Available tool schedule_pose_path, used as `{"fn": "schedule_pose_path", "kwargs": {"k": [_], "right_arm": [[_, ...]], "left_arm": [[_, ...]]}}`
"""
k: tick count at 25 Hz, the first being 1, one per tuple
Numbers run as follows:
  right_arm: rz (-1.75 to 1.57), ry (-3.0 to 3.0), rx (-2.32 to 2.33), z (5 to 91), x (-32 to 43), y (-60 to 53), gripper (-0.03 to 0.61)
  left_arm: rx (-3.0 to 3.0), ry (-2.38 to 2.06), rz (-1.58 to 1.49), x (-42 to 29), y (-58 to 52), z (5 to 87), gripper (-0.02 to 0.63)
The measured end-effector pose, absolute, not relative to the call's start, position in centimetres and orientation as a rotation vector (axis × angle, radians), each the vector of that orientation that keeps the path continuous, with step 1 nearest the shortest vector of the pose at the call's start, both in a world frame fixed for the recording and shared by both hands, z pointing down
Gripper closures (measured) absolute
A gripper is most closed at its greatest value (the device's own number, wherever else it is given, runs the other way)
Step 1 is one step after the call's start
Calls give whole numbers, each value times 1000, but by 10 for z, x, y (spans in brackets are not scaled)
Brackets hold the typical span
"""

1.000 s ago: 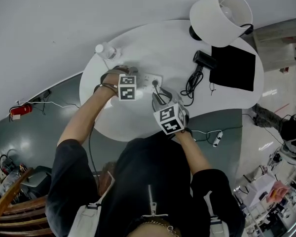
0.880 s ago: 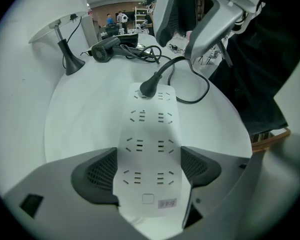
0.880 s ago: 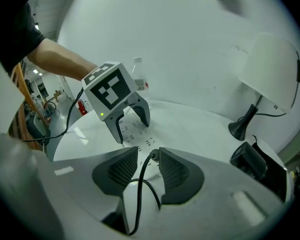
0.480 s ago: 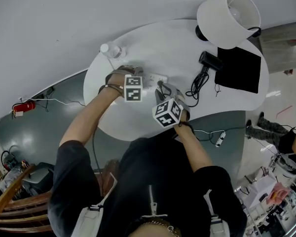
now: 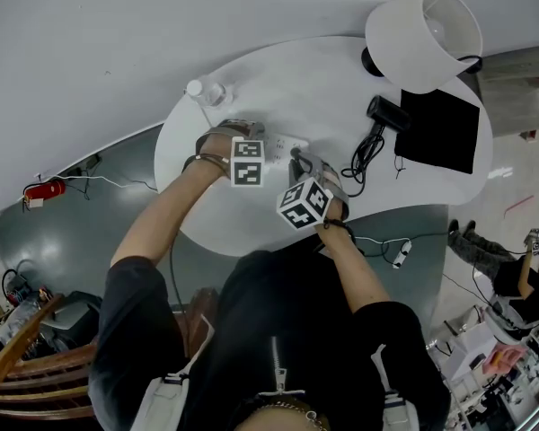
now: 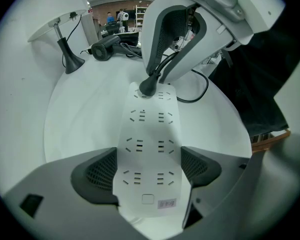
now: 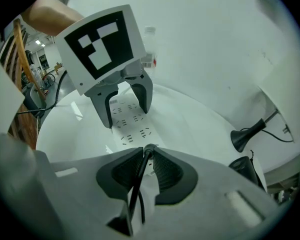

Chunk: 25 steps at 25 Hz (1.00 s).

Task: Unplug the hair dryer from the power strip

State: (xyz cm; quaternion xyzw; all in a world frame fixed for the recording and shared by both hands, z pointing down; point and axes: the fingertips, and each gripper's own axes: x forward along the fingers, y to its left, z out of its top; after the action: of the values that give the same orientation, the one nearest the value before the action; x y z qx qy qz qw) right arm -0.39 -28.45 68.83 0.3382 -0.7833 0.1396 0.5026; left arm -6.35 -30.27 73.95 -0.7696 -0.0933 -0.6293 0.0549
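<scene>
My left claw clamps the power strip. My right claw is closing on the plug. I'd pull straight up.

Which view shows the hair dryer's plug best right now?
Left gripper view: the plug shows clearly, seated at the far end of the power strip. Right gripper view shows its top, pinched as the right tool closes. Head view: a tiny speck.

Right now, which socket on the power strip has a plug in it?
The socket at the power strip's end farthest from the left gripper, holding the black plug between the right gripper's closing jaws; all others show empty slots.
</scene>
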Motion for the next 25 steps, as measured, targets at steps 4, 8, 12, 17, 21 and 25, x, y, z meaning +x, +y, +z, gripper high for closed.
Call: {"fn": "schedule_pose_path", "kwargs": {"k": [4, 8, 12, 17, 21, 25], "right_arm": [[370, -1865, 793, 688, -1, -291, 529], [422, -1851, 767, 688, -1, -295, 531], [489, -1832, 726, 687, -1, -300, 532], [568, -1822, 672, 685, -2, -309, 530], [535, -1805, 657, 682, -5, -304, 532], [511, -1797, 663, 685, -4, -301, 534]], "left_arm": [[-2342, -285, -1915, -63, -302, 739, 235], [-2351, -280, -1917, -63, -302, 740, 235], [-2350, -281, -1917, -63, -303, 740, 235], [-2346, -279, -1921, -63, -302, 740, 235], [-2348, -275, -1920, -63, -302, 739, 235], [-2346, -278, -1919, -62, -302, 740, 235]]}}
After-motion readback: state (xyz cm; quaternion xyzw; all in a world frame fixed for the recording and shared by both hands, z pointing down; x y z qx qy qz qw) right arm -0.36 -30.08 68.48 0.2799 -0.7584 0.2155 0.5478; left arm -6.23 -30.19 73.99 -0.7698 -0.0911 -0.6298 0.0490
